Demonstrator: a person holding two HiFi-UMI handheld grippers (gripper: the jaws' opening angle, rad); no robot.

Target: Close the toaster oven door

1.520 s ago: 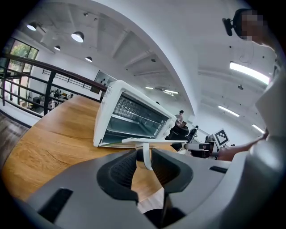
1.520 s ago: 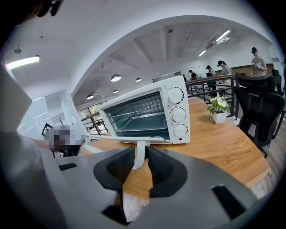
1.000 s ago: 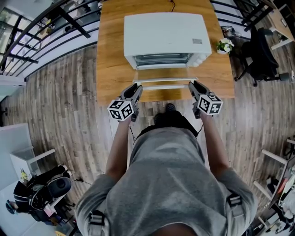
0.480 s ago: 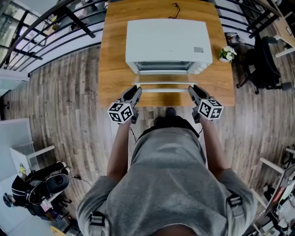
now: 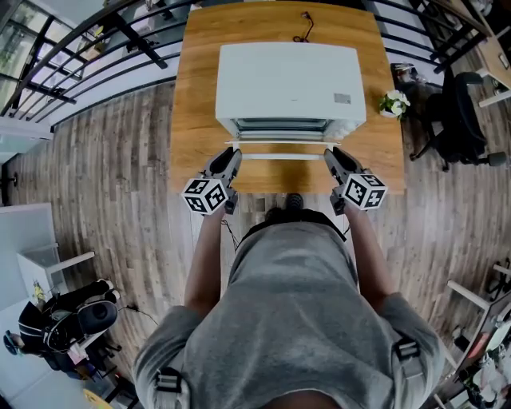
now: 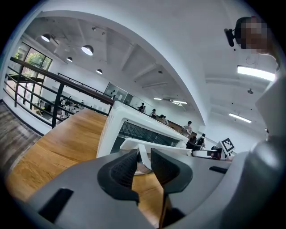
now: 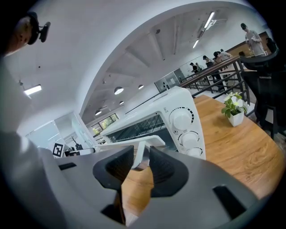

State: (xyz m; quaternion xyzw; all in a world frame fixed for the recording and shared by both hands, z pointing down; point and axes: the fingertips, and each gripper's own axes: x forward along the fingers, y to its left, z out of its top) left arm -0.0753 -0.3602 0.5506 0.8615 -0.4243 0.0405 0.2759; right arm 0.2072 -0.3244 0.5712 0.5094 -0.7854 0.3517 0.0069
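A white toaster oven [image 5: 290,80] stands on a wooden table [image 5: 200,96]. Its glass door [image 5: 281,142] hangs partly open, tilted up toward the front opening. The white bar handle [image 5: 281,156] runs along the door's free edge. My left gripper [image 5: 231,155] is shut on the handle's left end. In the left gripper view the handle's bracket [image 6: 144,154] sits between the dark pads. My right gripper [image 5: 331,154] holds the right end. There the bracket [image 7: 142,154] lies between jaws that are opening slightly. The oven's knobs [image 7: 182,120] show just beyond.
A small potted plant [image 5: 393,102] stands at the table's right edge, and a black power cable [image 5: 302,17] lies behind the oven. An office chair [image 5: 459,112] is to the right, a black railing [image 5: 80,56] to the left. The person stands at the table's near edge.
The door has swung up closer to the oven front, and both grippers have moved forward with the handle.
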